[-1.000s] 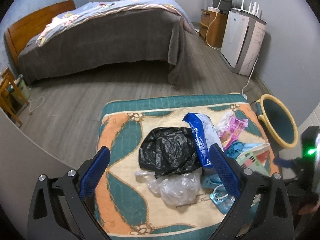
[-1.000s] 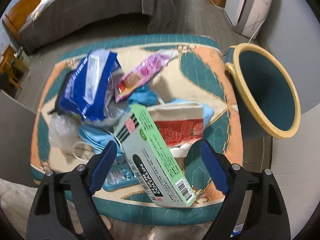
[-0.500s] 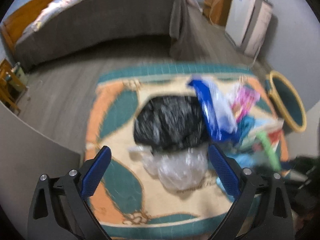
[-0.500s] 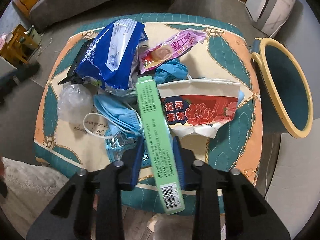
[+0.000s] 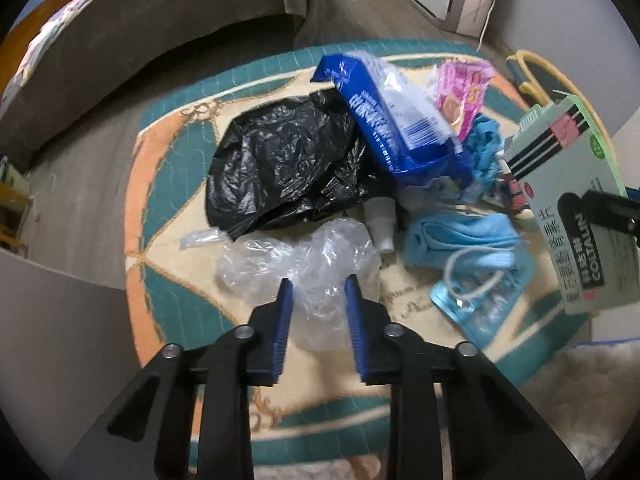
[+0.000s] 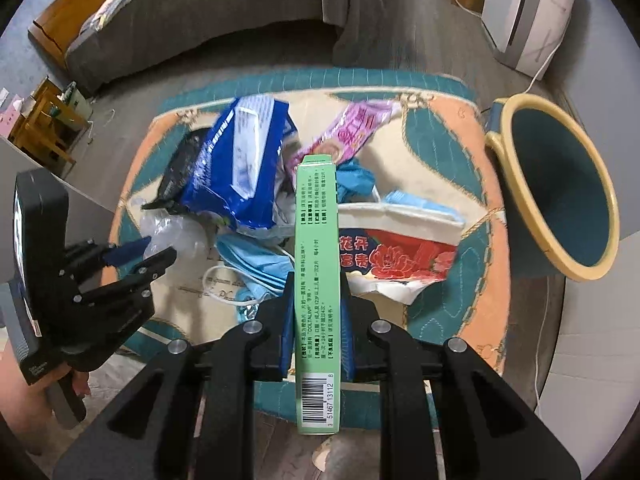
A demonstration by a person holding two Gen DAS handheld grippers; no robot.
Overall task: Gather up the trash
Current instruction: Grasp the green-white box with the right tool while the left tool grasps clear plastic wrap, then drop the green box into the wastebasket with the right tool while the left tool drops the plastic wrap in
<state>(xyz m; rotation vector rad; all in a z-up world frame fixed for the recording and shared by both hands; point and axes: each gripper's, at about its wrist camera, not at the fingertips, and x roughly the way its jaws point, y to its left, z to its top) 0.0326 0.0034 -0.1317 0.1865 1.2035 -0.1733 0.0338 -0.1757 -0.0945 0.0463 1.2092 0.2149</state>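
Observation:
Trash lies heaped on a low table with a teal and orange patterned cover (image 5: 160, 208). My left gripper (image 5: 317, 284) points down at a crumpled clear plastic bag (image 5: 304, 256). Its jaws are closing, and the blue pads squeeze the plastic from both sides. The right wrist view shows the same grip at the left gripper (image 6: 158, 250) on the clear plastic bag (image 6: 172, 228). My right gripper (image 6: 317, 280) is still tightening on a long green box (image 6: 318, 220), held edge-up above the heap. That green box (image 5: 568, 184) also appears at the right of the left wrist view.
A black plastic bag (image 5: 280, 160), a blue packet (image 5: 384, 112), a pink wrapper (image 5: 460, 92), blue face masks (image 5: 460, 236) and a red-and-white paper bag (image 6: 400, 256) lie on the cover. A teal bin with a yellow rim (image 6: 560, 184) stands to its right. A bed (image 6: 200, 12) is behind.
My left gripper came down from wide open and closed around the clear plastic bag. My right gripper closed on the green box and raised it a little off the heap.

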